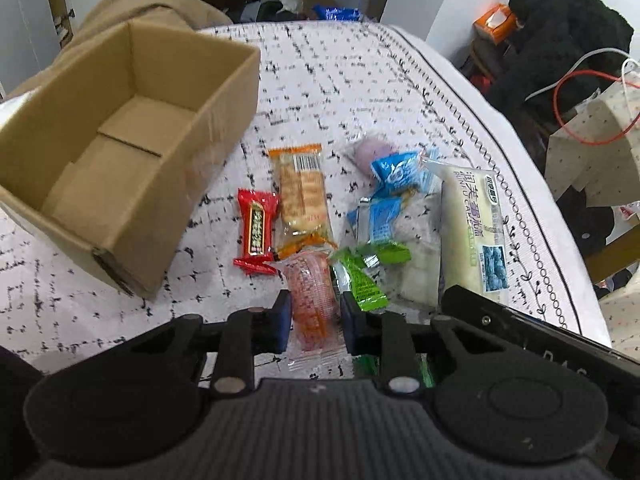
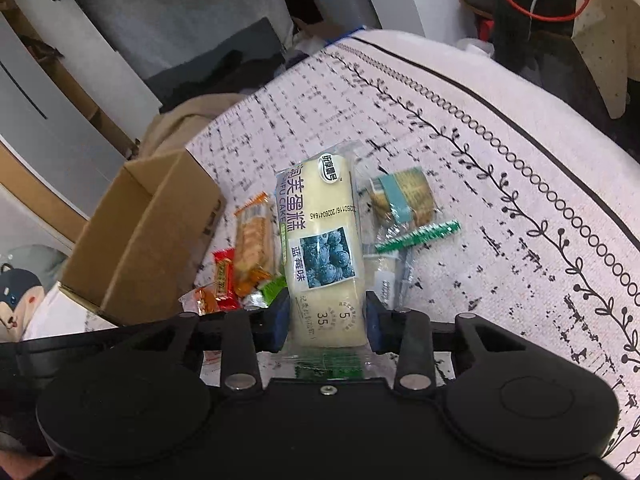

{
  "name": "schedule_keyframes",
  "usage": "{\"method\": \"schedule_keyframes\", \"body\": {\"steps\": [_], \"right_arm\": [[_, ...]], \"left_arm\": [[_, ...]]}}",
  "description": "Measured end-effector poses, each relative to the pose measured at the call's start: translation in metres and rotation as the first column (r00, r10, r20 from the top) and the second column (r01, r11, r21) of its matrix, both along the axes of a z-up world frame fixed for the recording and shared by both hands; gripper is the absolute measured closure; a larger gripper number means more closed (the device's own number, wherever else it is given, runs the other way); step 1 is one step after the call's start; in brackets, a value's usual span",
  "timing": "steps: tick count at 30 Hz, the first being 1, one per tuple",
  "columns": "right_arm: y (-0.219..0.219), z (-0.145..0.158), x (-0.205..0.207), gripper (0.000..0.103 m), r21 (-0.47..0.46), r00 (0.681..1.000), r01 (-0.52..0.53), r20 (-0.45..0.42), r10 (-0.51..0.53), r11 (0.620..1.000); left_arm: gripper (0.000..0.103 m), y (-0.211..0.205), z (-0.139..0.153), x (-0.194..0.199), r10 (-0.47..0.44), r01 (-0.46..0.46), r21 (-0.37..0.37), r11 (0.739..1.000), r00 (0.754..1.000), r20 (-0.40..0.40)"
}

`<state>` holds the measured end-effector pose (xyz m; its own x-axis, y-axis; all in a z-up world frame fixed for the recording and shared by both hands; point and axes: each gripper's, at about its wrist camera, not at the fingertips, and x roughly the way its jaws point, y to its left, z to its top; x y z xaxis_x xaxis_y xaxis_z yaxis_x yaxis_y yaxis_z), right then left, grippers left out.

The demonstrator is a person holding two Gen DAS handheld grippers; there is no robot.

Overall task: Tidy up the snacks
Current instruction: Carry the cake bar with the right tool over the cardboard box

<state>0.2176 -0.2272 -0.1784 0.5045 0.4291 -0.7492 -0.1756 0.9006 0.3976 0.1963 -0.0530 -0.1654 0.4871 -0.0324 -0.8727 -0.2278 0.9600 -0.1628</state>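
L gripper [image 1: 314, 316] has its blue fingers [image 1: 282, 318] closed in on both sides of a pink-orange snack pack [image 1: 312, 296], gripping it at 6 o'clock of the snack pile, low over the patterned surface [image 1: 360, 80]. R gripper [image 2: 326, 320] likewise clamps the long white cake pack w/ blueberry pic [image 2: 320, 248], fingers [image 2: 376, 322] pressed on its two sides near the bottom end; pack points toward 12 o'clock. Can't tell if either pack is lifted clear of the surface. Open cardboard box [image 1: 132, 148] sits at 10 o'clock of the pile in L view, nothing inside it. Between box and pile: red candy pack [image 1: 256, 232] beside an orange cracker pack [image 1: 302, 196], touching along one edge. At 12–1 o'clock from the L fingers: green pack [image 1: 360, 276], two blue packs [image 1: 396, 176], a purple round item [image 1: 372, 152] behind them, blurred. In R view, a brown-teal pack [image 2: 404, 196] and a green-edged clear pack [image 2: 416, 236] lie just at 3 o'clock of the cake pack. Tan cloth [image 1: 132, 8] is behind the box at 11 o'clock.
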Motion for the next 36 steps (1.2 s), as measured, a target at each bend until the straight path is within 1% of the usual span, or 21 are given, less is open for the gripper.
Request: {"method": "schedule_keyframes", "body": {"steps": [6, 13, 21, 30, 33, 36], "right_arm": [[0.010, 0.013, -0.006, 0.066, 0.047, 0.998, -0.035, 0.052, 0.033, 0.998], [0.029, 0.020, -0.006, 0.066, 0.069, 0.993, -0.073, 0.099, 0.066, 0.995], [0.058, 0.028, -0.005, 0.067, 0.097, 0.983, -0.111, 0.156, 0.095, 0.989], [0.082, 0.035, 0.000, 0.067, 0.127, 0.976, -0.143, 0.184, 0.118, 0.982], [0.091, 0.035, 0.003, 0.067, 0.174, 0.979, -0.151, 0.161, 0.123, 0.973], [0.101, 0.037, 0.004, 0.066, 0.179, 0.975, -0.168, 0.173, 0.137, 0.969]], "left_arm": [[0.078, 0.008, 0.021, -0.005, 0.007, -0.008, 0.023, 1.000, 0.999, 0.047], [0.078, 0.028, 0.042, -0.011, 0.039, -0.043, 0.052, 0.998, 0.996, 0.085], [0.078, 0.055, 0.067, -0.015, 0.074, -0.084, 0.070, 0.994, 0.988, 0.135], [0.078, 0.092, 0.077, -0.019, 0.137, -0.150, 0.077, 0.986, 0.978, 0.155], [0.078, 0.106, 0.080, -0.018, 0.159, -0.174, 0.080, 0.982, 0.974, 0.163], [0.078, 0.121, 0.080, -0.017, 0.175, -0.191, 0.083, 0.978, 0.971, 0.165]]}}
